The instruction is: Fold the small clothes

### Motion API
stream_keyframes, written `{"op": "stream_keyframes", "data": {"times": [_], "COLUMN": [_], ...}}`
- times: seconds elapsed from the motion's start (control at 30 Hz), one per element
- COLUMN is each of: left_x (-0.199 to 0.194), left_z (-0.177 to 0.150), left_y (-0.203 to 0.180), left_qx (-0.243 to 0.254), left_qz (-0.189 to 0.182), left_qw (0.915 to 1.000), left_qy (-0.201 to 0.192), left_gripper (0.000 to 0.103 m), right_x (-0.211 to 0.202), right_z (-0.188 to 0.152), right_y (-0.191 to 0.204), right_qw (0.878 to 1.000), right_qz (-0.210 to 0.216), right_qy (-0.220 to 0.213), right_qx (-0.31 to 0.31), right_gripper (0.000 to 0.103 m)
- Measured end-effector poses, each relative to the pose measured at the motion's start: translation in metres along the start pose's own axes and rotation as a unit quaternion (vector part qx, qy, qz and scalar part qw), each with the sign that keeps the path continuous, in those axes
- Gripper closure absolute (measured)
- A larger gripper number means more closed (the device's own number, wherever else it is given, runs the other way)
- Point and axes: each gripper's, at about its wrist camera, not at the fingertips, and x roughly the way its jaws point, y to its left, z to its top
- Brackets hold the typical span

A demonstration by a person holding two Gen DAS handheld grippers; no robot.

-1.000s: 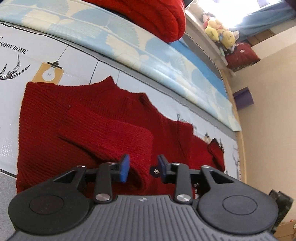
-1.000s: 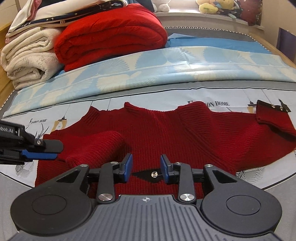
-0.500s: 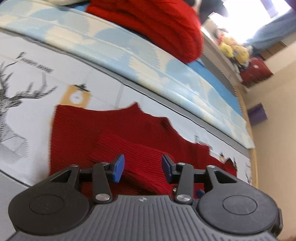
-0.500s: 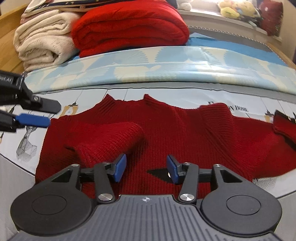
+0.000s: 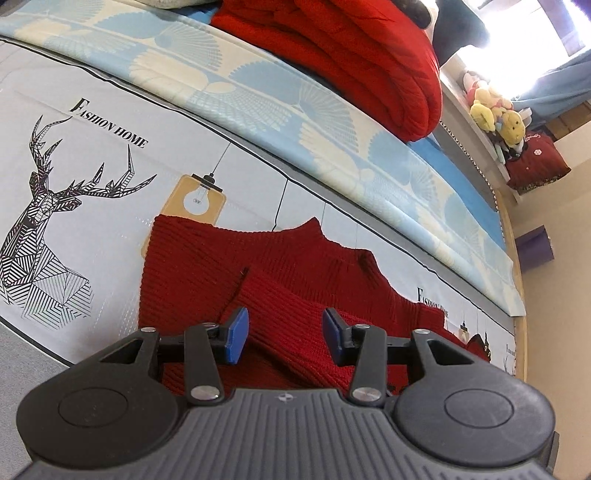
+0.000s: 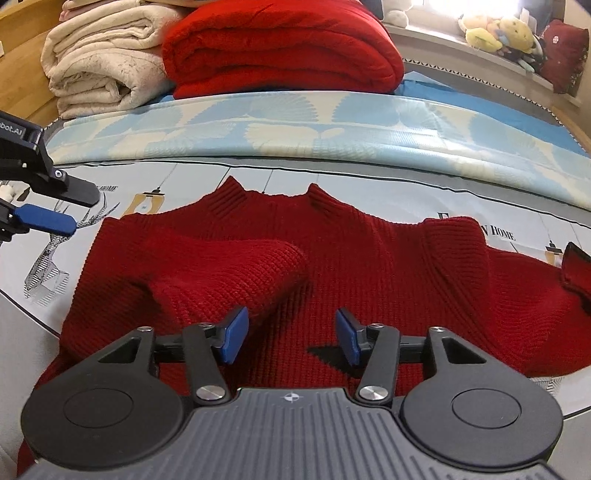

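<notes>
A dark red knitted sweater [image 6: 369, 258] lies flat on the bed, collar away from me. Its left sleeve [image 6: 240, 266] is folded in over the chest, and the other sleeve [image 6: 576, 266] stretches out to the right. My right gripper [image 6: 291, 325] hovers over the sweater's lower middle; its jaws are closing with only flat knit below them and nothing gripped. My left gripper [image 5: 282, 325] is open and empty above the folded sleeve [image 5: 295, 295] of the sweater [image 5: 207, 266]. In the right wrist view the left gripper [image 6: 70, 208] sits off the sweater's left edge.
A printed sheet with a deer drawing [image 5: 44, 206] covers the bed. Behind the sweater lie a light-blue patterned cover [image 6: 332, 133], a folded red blanket [image 6: 280, 48] and a cream blanket [image 6: 103, 62]. Plush toys [image 6: 495, 33] line the sill at the back.
My left gripper has drawn back to the left, off the folded sleeve, which stays on the chest. My right gripper's jaws stand wider than a second ago, and it has come lower over the sweater.
</notes>
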Motion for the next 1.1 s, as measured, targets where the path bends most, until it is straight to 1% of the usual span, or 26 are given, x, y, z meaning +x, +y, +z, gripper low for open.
{"op": "stream_keyframes", "data": {"times": [0.03, 0.07, 0.1, 0.2, 0.23, 0.3, 0.33, 0.37, 0.4, 0.43, 0.47, 0.5, 0.53, 0.57, 0.6, 0.67, 0.73, 0.8, 0.87, 0.9, 0.93, 0.97, 1.0, 1.03, 1.07, 1.1], "left_x": [0.000, 0.000, -0.001, -0.003, -0.004, -0.004, -0.004, -0.004, -0.005, -0.005, -0.006, -0.005, -0.005, -0.004, -0.003, -0.002, -0.003, -0.004, -0.003, -0.004, -0.004, -0.004, -0.005, -0.005, -0.006, -0.005], "left_z": [0.000, 0.000, 0.000, 0.002, 0.002, 0.003, 0.003, 0.004, 0.004, 0.005, 0.005, 0.006, 0.006, 0.006, 0.006, 0.007, 0.006, 0.006, 0.006, 0.006, 0.006, 0.006, 0.006, 0.007, 0.007, 0.007], "left_y": [0.000, 0.000, 0.001, 0.003, 0.004, 0.007, 0.008, 0.009, 0.009, 0.010, 0.010, 0.010, 0.010, 0.010, 0.010, 0.010, 0.009, 0.007, 0.007, 0.007, 0.008, 0.008, 0.009, 0.009, 0.010, 0.011], "left_qx": [0.000, 0.000, -0.002, -0.002, -0.001, -0.006, -0.007, -0.009, -0.010, -0.011, -0.011, -0.012, -0.012, -0.014, -0.015, -0.017, -0.017, -0.016, -0.014, -0.014, -0.014, -0.015, -0.015, -0.015, -0.015, -0.016], "left_qz": [0.000, 0.000, 0.001, 0.002, 0.003, 0.007, 0.008, 0.008, 0.008, 0.008, 0.008, 0.010, 0.011, 0.013, 0.014, 0.012, 0.010, 0.008, 0.008, 0.008, 0.008, 0.008, 0.008, 0.009, 0.010, 0.011], "left_qw": [1.0000, 1.0000, 1.0000, 1.0000, 1.0000, 1.0000, 0.9999, 0.9999, 0.9999, 0.9999, 0.9999, 0.9999, 0.9998, 0.9998, 0.9998, 0.9998, 0.9998, 0.9998, 0.9999, 0.9999, 0.9999, 0.9999, 0.9998, 0.9998, 0.9998, 0.9998], "left_qy": [0.000, 0.000, -0.001, -0.004, -0.004, -0.003, -0.003, -0.004, -0.005, -0.006, -0.006, -0.007, -0.006, -0.005, -0.004, -0.003, -0.004, -0.005, -0.004, -0.004, -0.004, -0.004, -0.005, -0.006, -0.006, -0.007], "left_gripper": [0.055, 0.055, 0.055, 0.055, 0.055, 0.055, 0.055, 0.055, 0.055, 0.055, 0.055, 0.055, 0.055, 0.055, 0.055, 0.055, 0.055, 0.055, 0.055, 0.055, 0.055, 0.055, 0.055, 0.055, 0.055, 0.055], "right_x": [0.000, 0.001, 0.001, 0.004, 0.006, 0.007, 0.006, 0.002, -0.004, -0.010, -0.016, -0.021, -0.025, -0.029, -0.032, -0.033, -0.032, -0.028, -0.023, -0.020, -0.019, -0.018, -0.019, -0.021, -0.024, -0.026], "right_z": [0.000, 0.000, -0.001, -0.001, -0.002, -0.004, -0.004, -0.003, -0.001, 0.002, 0.005, 0.006, 0.006, 0.004, 0.002, -0.006, -0.013, -0.021, -0.025, -0.025, -0.021, -0.017, -0.013, -0.009, -0.008, -0.013], "right_y": [-0.002, -0.004, -0.006, -0.018, -0.024, -0.037, -0.041, -0.043, -0.041, -0.035, -0.024, -0.013, 0.000, 0.010, 0.020, 0.039, 0.054, 0.065, 0.066, 0.065, 0.059, 0.052, 0.045, 0.033, 0.019, 0.005], "right_qw": [1.000, 1.000, 1.000, 0.998, 0.996, 0.991, 0.989, 0.990, 0.992, 0.995, 0.997, 0.998, 0.997, 0.995, 0.993, 0.988, 0.982, 0.975, 0.973, 0.975, 0.978, 0.984, 0.989, 0.995, 0.996, 0.993], "right_qz": [-0.002, -0.004, -0.005, -0.028, -0.041, -0.052, -0.059, -0.058, -0.052, -0.042, -0.026, -0.005, 0.016, 0.030, 0.047, 0.078, 0.076, 0.053, 0.028, 0.016, 0.009, 0.007, -0.004, -0.022, -0.031, -0.033], "right_qy": [0.001, 0.002, 0.003, 0.024, 0.039, 0.057, 0.054, 0.037, 0.008, -0.022, -0.046, -0.063, -0.079, -0.090, -0.097, -0.098, -0.099, -0.098, -0.093, -0.090, -0.087, -0.082, -0.081, -0.080, -0.080, -0.076], "right_qx": [0.001, 0.005, 0.012, 0.046, 0.064, 0.109, 0.121, 0.124, 0.116, 0.093, 0.059, 0.024, -0.008, -0.027, -0.045, -0.094, -0.143, -0.191, -0.210, -0.204, -0.188, -0.159, -0.120, -0.061, 0.004, 0.082], "right_gripper": [0.076, 0.090, 0.098, 0.101, 0.101, 0.101, 0.100, 0.096, 0.096, 0.096, 0.088, 0.067, 0.056, 0.043, 0.040, 0.038, 0.037, 0.037, 0.042, 0.056, 0.065, 0.083, 0.093, 0.093, 0.094, 0.094]}}
